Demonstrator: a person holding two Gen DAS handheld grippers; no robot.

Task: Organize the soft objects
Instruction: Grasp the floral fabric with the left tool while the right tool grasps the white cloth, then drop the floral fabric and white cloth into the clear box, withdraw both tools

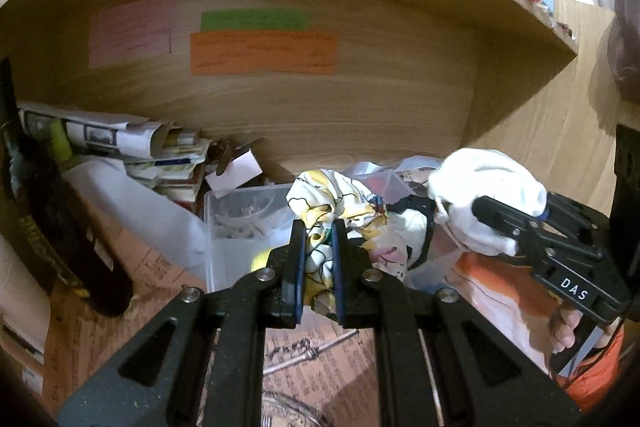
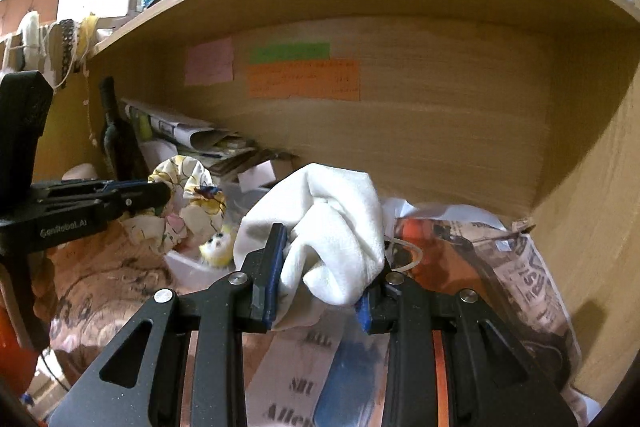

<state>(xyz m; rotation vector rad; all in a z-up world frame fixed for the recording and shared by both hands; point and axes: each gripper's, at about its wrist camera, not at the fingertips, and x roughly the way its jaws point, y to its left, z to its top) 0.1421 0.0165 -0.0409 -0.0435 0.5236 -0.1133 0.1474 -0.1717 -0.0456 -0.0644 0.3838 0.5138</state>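
Left gripper (image 1: 316, 231): clenched on the patterned cloth (image 1: 340, 203), a thin, crumpled fabric, cream with yellow patches and dark line drawing, bunched between the blue pads and held above the clear plastic box (image 1: 240, 223)
Right gripper (image 2: 320, 267): grasping the white cloth (image 2: 340, 223), a thicker, fuzzy, towel-like piece folded into a soft lump; its jaws stood wider because of the bulk
Progress: judged as mid-task; both cloths were lifted and neither was set down yet, so placing them remained
Still loose: a small yellow plush face (image 2: 218, 247) lay at the box's edge, apparently unsorted
Desk surface: newspaper (image 2: 520, 259) covered it, wrinkled and printed, with orange material showing beneath
Further back: a stack of papers (image 1: 160, 155) slumped beside a dark bottle (image 2: 116, 135)
Back panel: smooth wood-grain board of the shelf (image 1: 320, 115), carrying flat pink, green and orange paper notes (image 1: 262, 53)
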